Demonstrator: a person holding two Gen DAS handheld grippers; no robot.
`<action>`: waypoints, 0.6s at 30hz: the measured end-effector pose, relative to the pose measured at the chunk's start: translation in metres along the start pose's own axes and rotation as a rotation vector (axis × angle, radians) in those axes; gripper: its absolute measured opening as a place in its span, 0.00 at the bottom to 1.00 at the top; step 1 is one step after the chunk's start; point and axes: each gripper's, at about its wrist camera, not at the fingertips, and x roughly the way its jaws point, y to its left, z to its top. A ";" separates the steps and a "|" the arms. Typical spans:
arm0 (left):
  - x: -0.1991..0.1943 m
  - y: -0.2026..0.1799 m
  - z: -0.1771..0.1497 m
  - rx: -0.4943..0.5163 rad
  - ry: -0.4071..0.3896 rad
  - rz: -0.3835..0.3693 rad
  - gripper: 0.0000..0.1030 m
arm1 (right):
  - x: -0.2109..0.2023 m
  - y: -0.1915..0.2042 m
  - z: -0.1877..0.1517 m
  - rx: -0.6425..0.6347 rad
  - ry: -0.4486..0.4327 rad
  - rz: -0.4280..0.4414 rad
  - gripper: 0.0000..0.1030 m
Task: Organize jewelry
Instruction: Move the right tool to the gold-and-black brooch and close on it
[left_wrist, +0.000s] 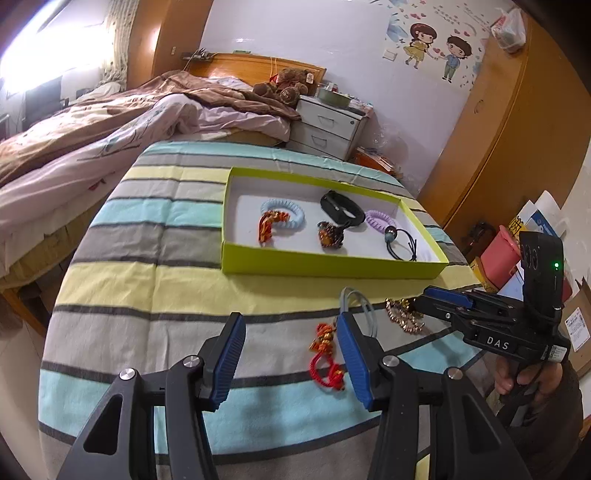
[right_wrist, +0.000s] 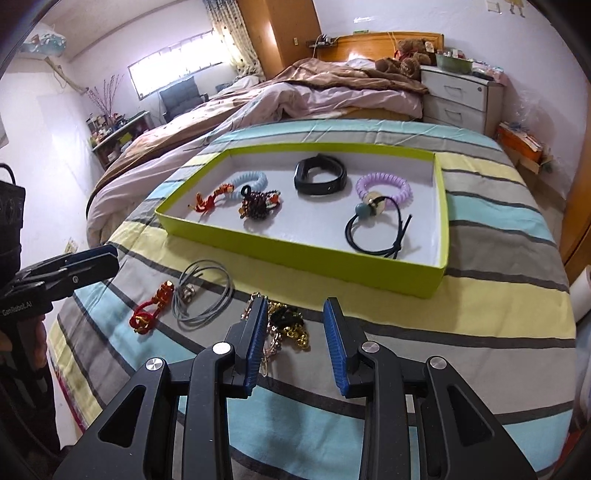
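Your tray (right_wrist: 255, 243) lies on the striped surface (right_wrist: 498, 280) with its long axis running across both views, open side up. In it, from the right wrist view: a red knot (right_wrist: 208, 201) over a blue coil (right_wrist: 251, 181) at the left end, a dark bead bracelet (right_wrist: 260, 206) just beside them, a black band (right_wrist: 319, 179) near the far wall standing on its edge, and a purple coil (right_wrist: 384, 186) with a black hair tie (right_wrist: 376, 225) at the right end, the tie's loose ends pointing toward the near right corner.

Outside the tray, on the near side, three pieces lie in a row. A red cord (right_wrist: 149, 308) stretches away from you, its long axis aimed roughly at the tray. A grey cord loop (right_wrist: 205, 295) lies flat beside it, touching or nearly so. A gold chain (right_wrist: 288, 326) is heaped to the right of that.

Your right hand-held gripper (right_wrist: 295, 343) has its jaws parted and nothing clamped; the gold chain sits between the fingers (right_wrist: 255, 347), and I cannot tell whether the left one touches it. Your left hand-held gripper (left_wrist: 290, 358) is wide apart and grips nothing; the red cord (left_wrist: 325, 356) lies just inside its right finger, with the grey loop (left_wrist: 364, 304) beyond the tip.
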 end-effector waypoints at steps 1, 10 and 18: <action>0.001 0.002 -0.002 -0.008 0.004 0.002 0.50 | 0.002 0.001 0.000 -0.004 0.006 0.002 0.31; 0.001 0.007 -0.008 -0.020 0.012 0.004 0.50 | 0.012 0.004 0.003 -0.026 0.032 -0.007 0.31; 0.002 0.006 -0.009 -0.022 0.017 0.002 0.50 | 0.013 0.003 0.003 -0.017 0.045 0.002 0.19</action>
